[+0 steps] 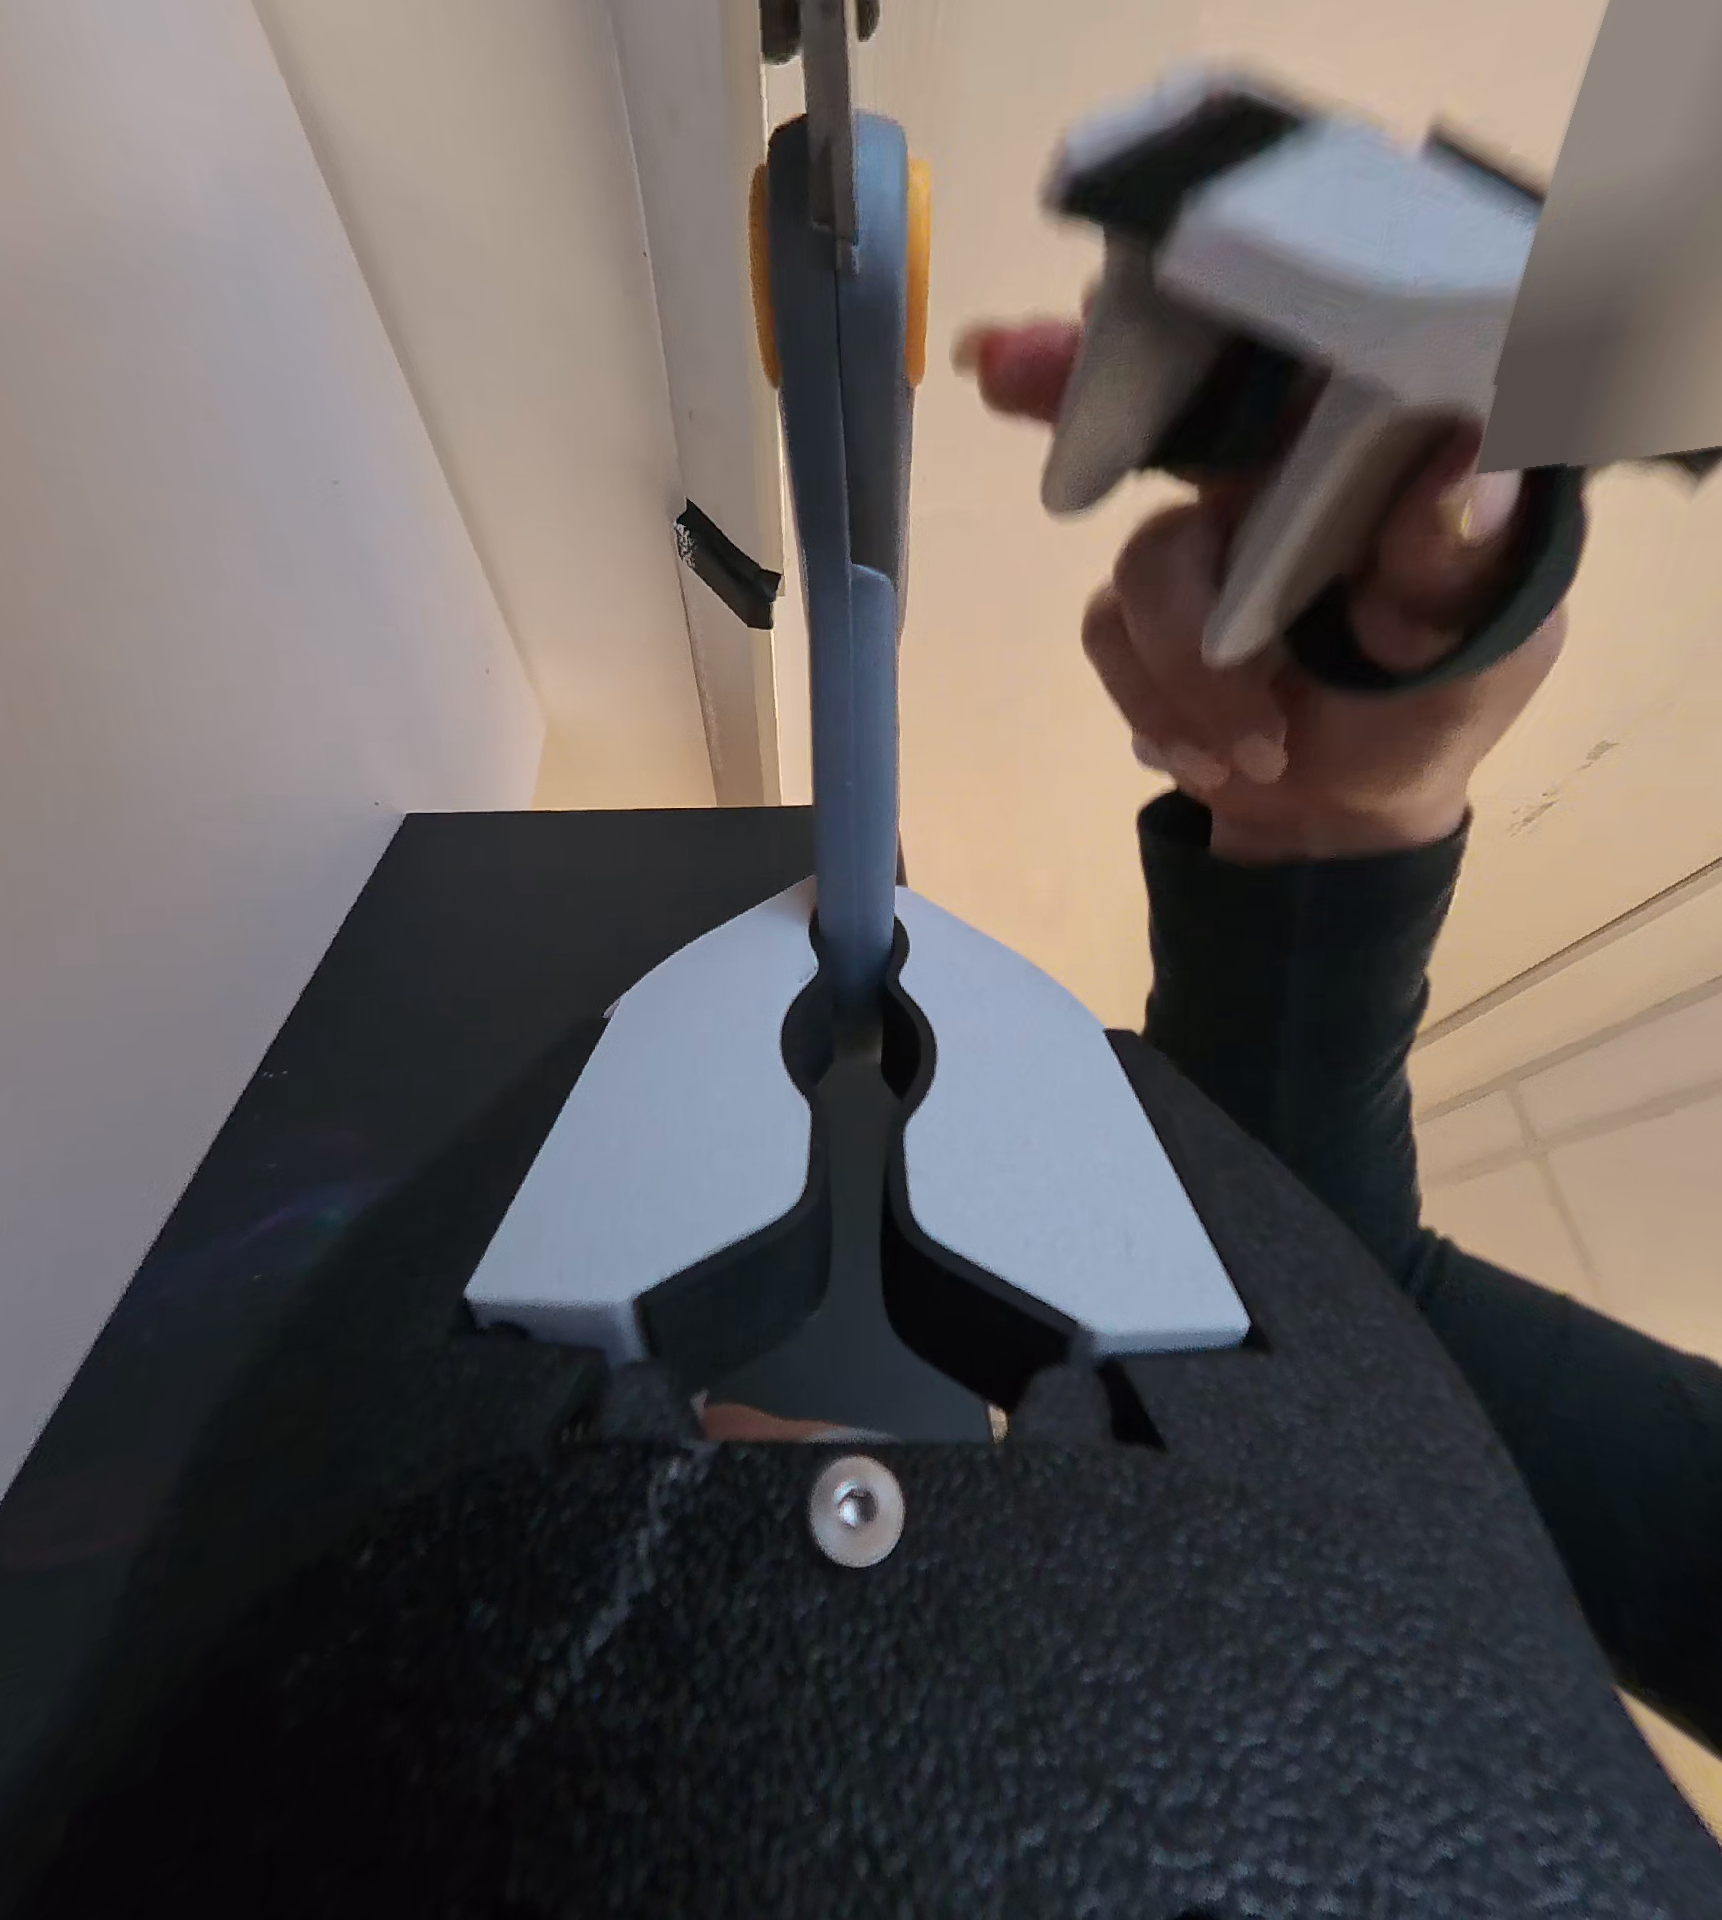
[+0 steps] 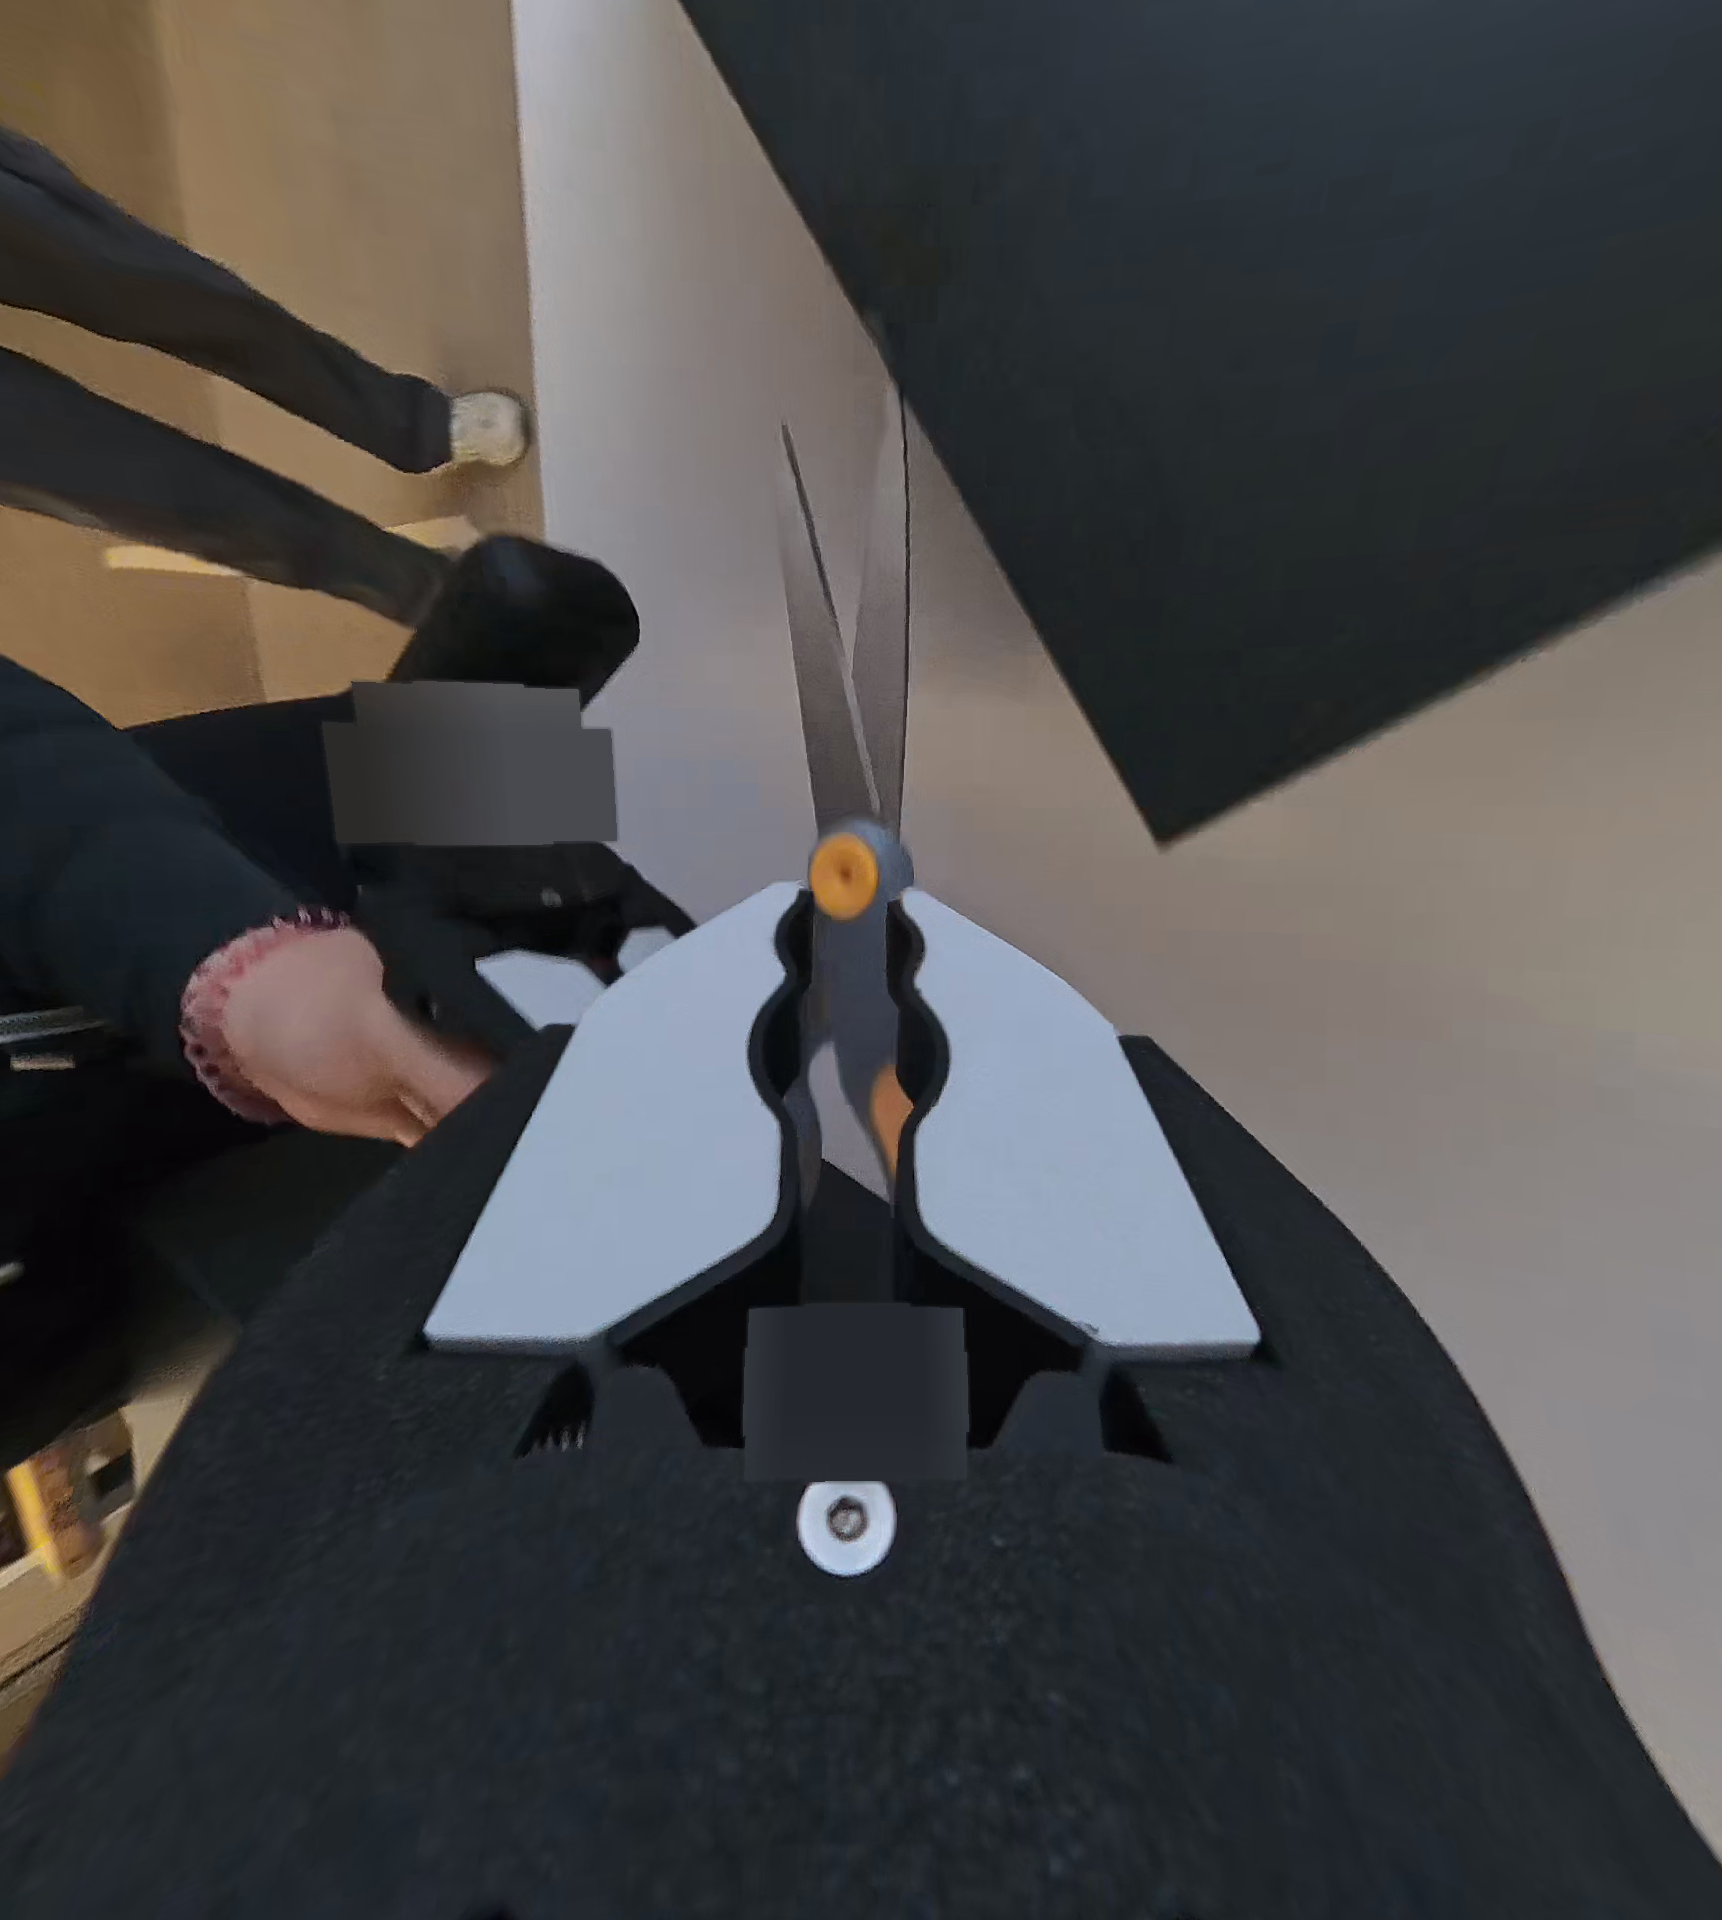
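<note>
In the left wrist view my left gripper [image 1: 857,920] is shut on the grey-blue handle [image 1: 852,644] of a tool with orange side pieces. The tool stands straight out from the fingertips, and a metal blade [image 1: 831,125] shows at its far end. In the right wrist view my right gripper [image 2: 846,920] is shut on a pair of scissors. Their orange pivot [image 2: 841,873] sits just past the fingertips. The steel blades [image 2: 852,644] point forward and are slightly parted. The right gripper [image 1: 1241,343] also shows blurred at the upper right of the left wrist view, held in a hand [image 1: 1304,717].
A black box or shelf top [image 1: 400,987] lies under the left gripper against a white wall [image 1: 161,520] that bears a strip of black tape [image 1: 722,561]. A black panel [image 2: 1304,312] hangs at the upper right of the right wrist view. The left gripper [image 2: 545,977], a hand [image 2: 317,1039] and dark sleeves are at the left.
</note>
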Available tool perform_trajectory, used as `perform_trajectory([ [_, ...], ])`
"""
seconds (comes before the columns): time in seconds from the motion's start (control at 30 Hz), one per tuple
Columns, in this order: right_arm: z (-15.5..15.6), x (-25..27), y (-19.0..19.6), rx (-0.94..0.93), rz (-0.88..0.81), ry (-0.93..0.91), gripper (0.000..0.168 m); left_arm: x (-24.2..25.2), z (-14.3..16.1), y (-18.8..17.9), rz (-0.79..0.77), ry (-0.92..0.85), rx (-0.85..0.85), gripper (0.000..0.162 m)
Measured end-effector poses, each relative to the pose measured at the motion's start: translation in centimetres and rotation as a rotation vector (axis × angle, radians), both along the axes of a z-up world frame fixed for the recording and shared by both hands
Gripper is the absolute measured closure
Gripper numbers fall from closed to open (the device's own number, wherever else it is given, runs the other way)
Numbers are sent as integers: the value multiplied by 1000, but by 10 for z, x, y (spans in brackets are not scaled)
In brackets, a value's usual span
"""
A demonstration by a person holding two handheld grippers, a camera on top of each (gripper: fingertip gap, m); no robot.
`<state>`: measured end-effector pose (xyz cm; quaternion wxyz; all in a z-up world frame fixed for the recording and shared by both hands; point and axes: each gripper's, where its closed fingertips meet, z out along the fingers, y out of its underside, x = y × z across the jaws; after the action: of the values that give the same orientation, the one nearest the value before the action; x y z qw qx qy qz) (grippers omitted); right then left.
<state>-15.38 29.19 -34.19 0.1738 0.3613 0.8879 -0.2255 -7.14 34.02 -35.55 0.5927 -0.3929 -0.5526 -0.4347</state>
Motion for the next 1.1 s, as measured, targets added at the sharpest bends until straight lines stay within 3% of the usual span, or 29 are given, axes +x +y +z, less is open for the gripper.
perform_trajectory([
  [0.23,-31,-18,-32,132,152,10,155,0,0,-1,3,4,2,159],
  [0.5,-36,-21,-43,125,117,-86,155,-2,1,0,5,10,8,159],
  [0.73,-36,-21,-45,6,24,-229,159,-1,0,-1,4,7,10,159],
  [1.1,-37,-18,-45,55,25,-180,158,-1,-1,1,5,5,1,159],
])
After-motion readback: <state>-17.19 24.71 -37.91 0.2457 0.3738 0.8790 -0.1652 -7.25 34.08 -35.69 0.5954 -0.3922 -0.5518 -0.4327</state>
